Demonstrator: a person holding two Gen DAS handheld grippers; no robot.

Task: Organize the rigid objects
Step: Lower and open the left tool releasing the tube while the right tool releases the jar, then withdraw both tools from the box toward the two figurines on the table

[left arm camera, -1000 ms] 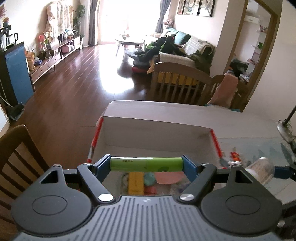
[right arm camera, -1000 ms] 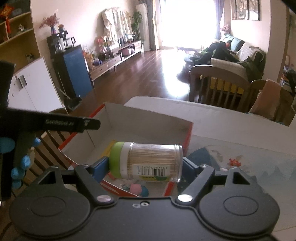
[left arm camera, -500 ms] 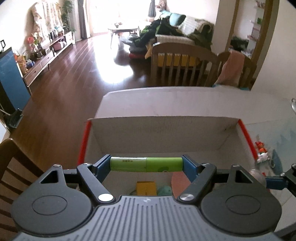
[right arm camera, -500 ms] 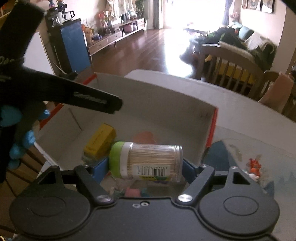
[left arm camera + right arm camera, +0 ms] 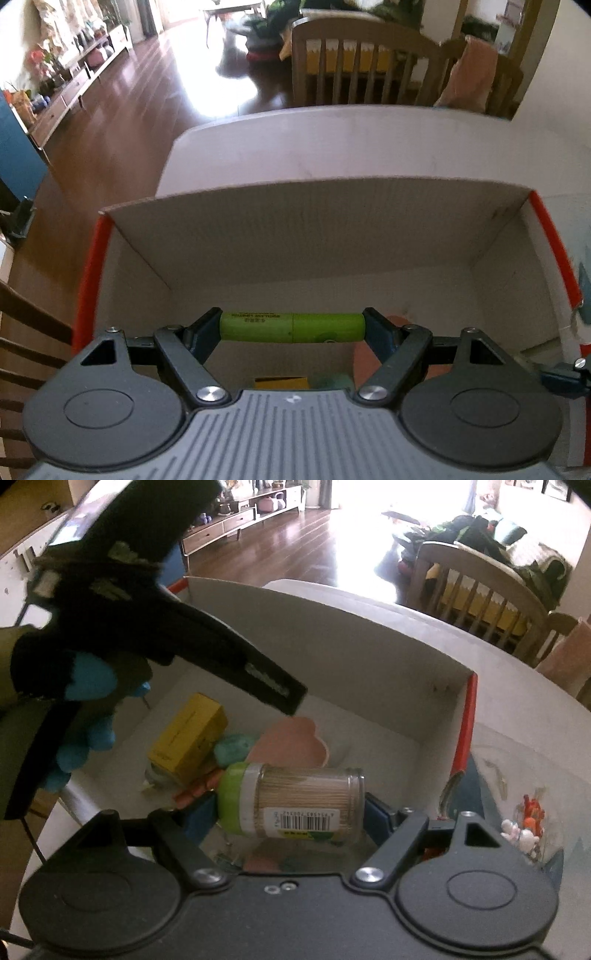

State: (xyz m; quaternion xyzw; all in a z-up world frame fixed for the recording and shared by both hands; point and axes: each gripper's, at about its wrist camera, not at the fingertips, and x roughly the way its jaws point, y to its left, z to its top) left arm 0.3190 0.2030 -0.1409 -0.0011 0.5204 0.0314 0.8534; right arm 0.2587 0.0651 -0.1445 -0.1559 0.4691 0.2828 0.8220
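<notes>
Cardboard box (image 5: 317, 229), open-topped, pale inside with red outer edges, fills the middle of both wrist views and sits on a light table (image 5: 332, 144); wooden chair (image 5: 362, 70) behind it at upper centre of the left view. Left gripper (image 5: 292, 328) at lower centre of its view, clamped end to end on a green tube (image 5: 291, 328) that lies crosswise between the blue pads, above the box interior. Right gripper (image 5: 291, 805) at lower centre of its view, clenched on a toothpick jar (image 5: 295, 801), clear body with green cap to the left and barcode label facing the camera, also over the box. In the right view, the left gripper's black body crosses the upper left, held by a gloved hand (image 5: 81, 716) with blue fingertips. On the box floor: yellow carton (image 5: 188, 734) left of centre, pink dish (image 5: 291, 742) beside it, teal lump (image 5: 234, 747) touching between them. Small red-and-white figurines (image 5: 524, 823) on the table at lower right, outside the box.
</notes>
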